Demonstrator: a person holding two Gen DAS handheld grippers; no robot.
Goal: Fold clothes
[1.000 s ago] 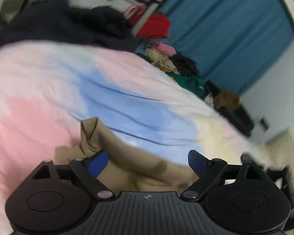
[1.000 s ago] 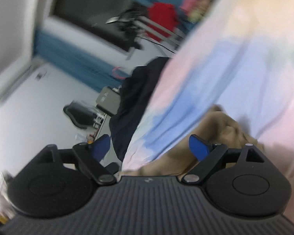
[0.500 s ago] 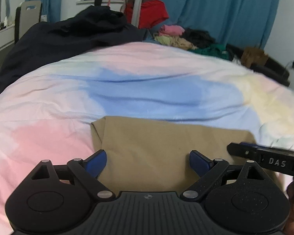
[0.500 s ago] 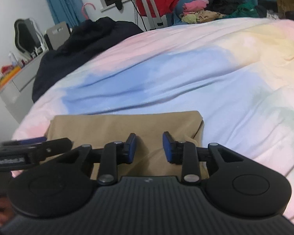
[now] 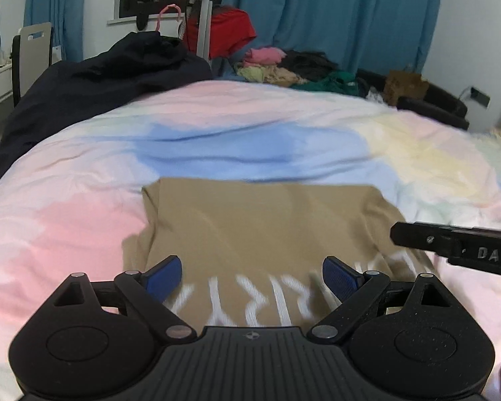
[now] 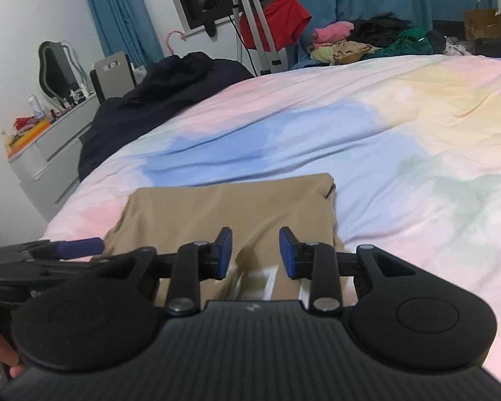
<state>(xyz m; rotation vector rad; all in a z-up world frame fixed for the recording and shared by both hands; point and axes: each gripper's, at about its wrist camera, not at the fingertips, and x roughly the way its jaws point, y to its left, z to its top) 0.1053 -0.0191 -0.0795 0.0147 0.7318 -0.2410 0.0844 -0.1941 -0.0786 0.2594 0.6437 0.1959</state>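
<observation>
A tan shirt (image 5: 260, 227) with white lettering lies folded flat on the pastel bed cover (image 5: 237, 140); it also shows in the right wrist view (image 6: 223, 207). My left gripper (image 5: 252, 277) is open wide and empty, hovering over the shirt's near edge. My right gripper (image 6: 255, 250) is partly open and empty, its fingers above the shirt's near right part. Each gripper shows at the edge of the other's view: the right one (image 5: 457, 247) and the left one (image 6: 50, 254).
A dark blanket (image 5: 93, 87) lies at the bed's far left. A pile of clothes (image 5: 290, 70) and a red garment on a stand (image 5: 228, 33) sit beyond the bed before blue curtains. A white dresser (image 6: 46, 153) stands left of the bed.
The shirt went from a crumpled heap to a flat fold. Both grippers have pulled back, so more of the shirt and its lettering shows. The right gripper's fingers have opened a little from half a second ago.
</observation>
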